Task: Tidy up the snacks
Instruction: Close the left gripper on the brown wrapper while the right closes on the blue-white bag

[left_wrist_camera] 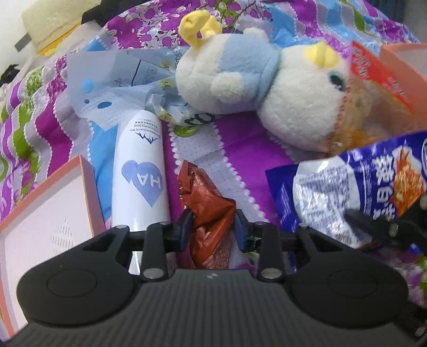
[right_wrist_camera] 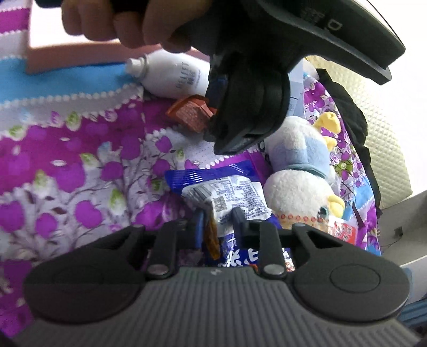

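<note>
Underneath everything, a purple floral quilt (left_wrist_camera: pixel 240 138) on a bed carries the clutter. Beyond the left gripper (left_wrist_camera: pixel 212 228), a white and blue plush toy (left_wrist_camera: pixel 240 88) lies on its side. Left of that gripper sits a pink-rimmed box (left_wrist_camera: pixel 42 213), and between box and gripper a white spray bottle (left_wrist_camera: pixel 140 170) lies flat.

Blue snack bag (right_wrist_camera: pixel 226 194): directly ahead of the right gripper (right_wrist_camera: pixel 217 227), its near edge pinched between the narrowed jaws together with a small orange wrapper. Pads look pressed on the foil.

Red-brown snack packet (left_wrist_camera: pixel 205 202): crumpled, standing between the left gripper's jaws, which are drawn in close to both its sides; grip reads as firm. A hand (right_wrist_camera: pixel 120 24) holds that gripper's handle, seen from the right wrist view.

Step in hand, by my reading: both snacks just seized, neither carried off yet. Next move likely calls for lifting each clear of the quilt and bringing them to one spot, perhaps the box, while keeping the slippery foil from sliding out.
</note>
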